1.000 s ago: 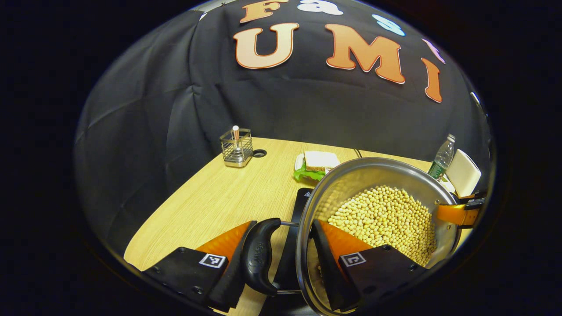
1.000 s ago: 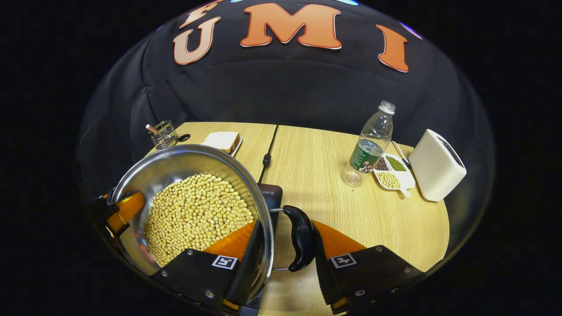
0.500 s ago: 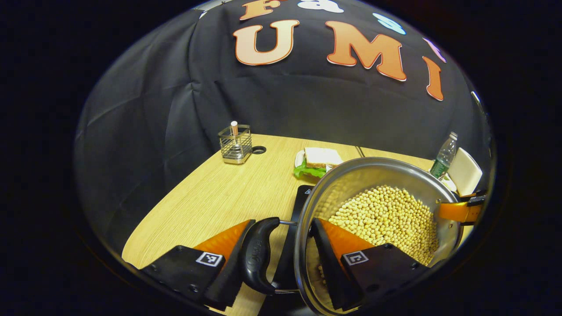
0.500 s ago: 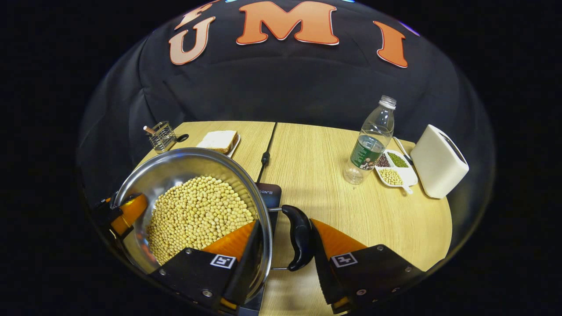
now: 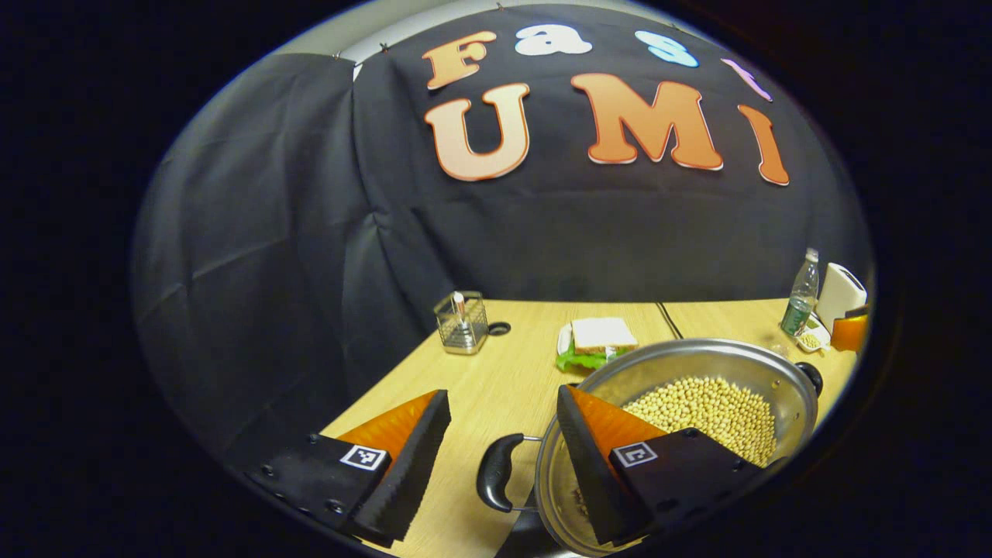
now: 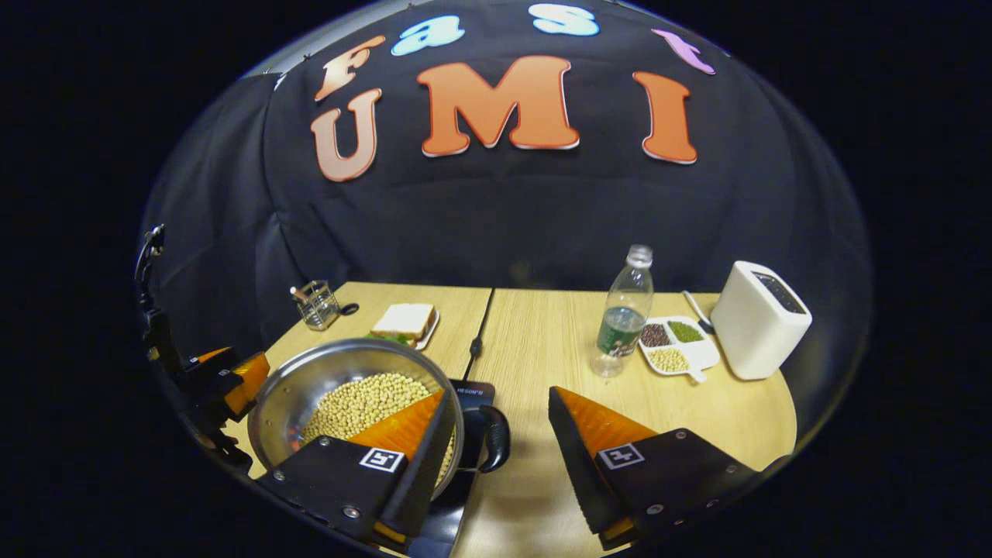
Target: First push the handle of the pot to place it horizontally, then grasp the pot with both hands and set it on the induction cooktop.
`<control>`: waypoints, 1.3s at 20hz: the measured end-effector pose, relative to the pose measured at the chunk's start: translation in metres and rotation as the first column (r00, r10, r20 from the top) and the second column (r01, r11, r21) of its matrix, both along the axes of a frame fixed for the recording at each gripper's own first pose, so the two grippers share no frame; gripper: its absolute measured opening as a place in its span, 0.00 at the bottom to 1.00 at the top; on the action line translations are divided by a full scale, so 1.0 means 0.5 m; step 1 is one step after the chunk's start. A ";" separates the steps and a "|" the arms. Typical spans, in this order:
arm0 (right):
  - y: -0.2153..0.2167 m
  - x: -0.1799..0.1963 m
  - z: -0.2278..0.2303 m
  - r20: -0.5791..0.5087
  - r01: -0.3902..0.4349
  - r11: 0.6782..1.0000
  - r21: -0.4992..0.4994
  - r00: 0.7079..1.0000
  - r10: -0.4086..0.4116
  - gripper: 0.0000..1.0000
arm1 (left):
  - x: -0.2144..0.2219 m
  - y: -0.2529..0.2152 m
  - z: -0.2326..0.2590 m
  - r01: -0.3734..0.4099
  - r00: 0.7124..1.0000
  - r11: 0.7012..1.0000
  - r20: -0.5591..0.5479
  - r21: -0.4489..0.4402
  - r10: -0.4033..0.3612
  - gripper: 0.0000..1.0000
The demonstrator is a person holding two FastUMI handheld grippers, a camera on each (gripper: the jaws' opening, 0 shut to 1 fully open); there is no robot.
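Both grippers hang spread above the pot, the left gripper over its left handle, the right gripper over the other, gripping nothing. The bean-filled pot rests on the cooktop, seemingly delivered. Beyond the pot stand a sandwich and a bottle.

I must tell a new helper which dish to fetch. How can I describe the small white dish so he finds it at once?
Look at the wooden table, at its right end. Between the plastic bottle and the white box lies the dish. It alone has three compartments, holding dark, green and pale beans.
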State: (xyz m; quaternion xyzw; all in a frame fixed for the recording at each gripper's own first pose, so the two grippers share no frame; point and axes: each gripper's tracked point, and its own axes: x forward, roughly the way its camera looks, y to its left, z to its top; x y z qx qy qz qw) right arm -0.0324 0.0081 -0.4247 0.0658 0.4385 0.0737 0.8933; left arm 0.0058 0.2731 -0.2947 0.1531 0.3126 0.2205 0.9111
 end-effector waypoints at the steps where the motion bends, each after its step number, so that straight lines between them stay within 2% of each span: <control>1: -0.021 0.022 0.017 0.040 0.009 1.000 -0.001 0.999 -0.009 0.76 | 0.008 -0.011 0.023 0.011 1.000 1.000 0.028 0.006 -0.011 0.88; 5: -0.081 0.025 0.125 0.192 0.018 1.000 -0.005 0.981 -0.016 0.77 | 0.026 -0.085 0.119 0.069 0.988 0.998 0.138 0.011 -0.070 0.90; 7: -0.111 -0.003 0.178 0.259 0.019 1.000 -0.023 0.966 -0.012 0.78 | 0.034 -0.125 0.166 0.104 0.978 0.994 0.182 0.015 -0.105 0.90; 9: -0.156 0.014 0.223 0.318 0.026 0.999 -0.029 0.948 -0.015 0.79 | 0.041 -0.162 0.214 0.134 0.964 0.991 0.230 0.019 -0.135 0.90; 12: -0.199 0.012 0.288 0.380 0.043 0.999 -0.028 0.925 -0.029 0.79 | 0.045 -0.214 0.287 0.178 0.938 0.984 0.296 0.027 -0.178 0.99; 13: -0.212 -0.019 0.316 0.399 0.048 0.998 -0.034 0.917 -0.030 0.79 | 0.046 -0.230 0.304 0.193 0.932 0.981 0.307 0.029 -0.193 0.99; 15: -0.240 0.005 0.342 0.436 0.045 0.998 -0.035 0.900 -0.025 0.79 | 0.038 -0.262 0.348 0.213 0.915 0.976 0.341 0.042 -0.215 0.99; 17: -0.267 -0.001 0.367 0.467 0.050 0.998 -0.041 0.884 -0.025 0.81 | 0.030 -0.295 0.392 0.242 0.891 0.969 0.384 0.053 -0.244 0.99; 18: -0.284 -0.034 0.391 0.483 0.059 0.997 -0.045 0.875 -0.030 0.86 | 0.031 -0.312 0.404 0.260 0.880 0.964 0.398 0.054 -0.259 0.99; 19: -0.289 -0.032 0.403 0.499 0.067 0.997 -0.045 0.866 -0.035 0.82 | 0.028 -0.328 0.423 0.271 0.872 0.961 0.409 0.054 -0.269 0.99; 21: -0.302 -0.035 0.433 0.523 0.067 0.998 -0.015 0.851 -0.050 0.82 | 0.028 -0.340 0.450 0.274 0.861 0.959 0.426 0.071 -0.278 0.99; 22: -0.307 -0.035 0.448 0.535 0.066 0.998 0.001 0.843 -0.057 0.86 | 0.006 -0.337 0.478 0.279 0.851 0.957 0.443 0.076 -0.283 0.99; 23: -0.313 -0.035 0.467 0.556 0.064 0.998 0.005 0.829 -0.056 0.82 | 0.006 -0.348 0.494 0.285 0.841 0.956 0.458 0.075 -0.287 0.99; 26: -0.361 -0.026 0.501 0.593 0.090 0.995 -0.040 0.804 -0.049 0.82 | 0.000 -0.365 0.537 0.296 0.823 0.953 0.491 0.060 -0.286 0.99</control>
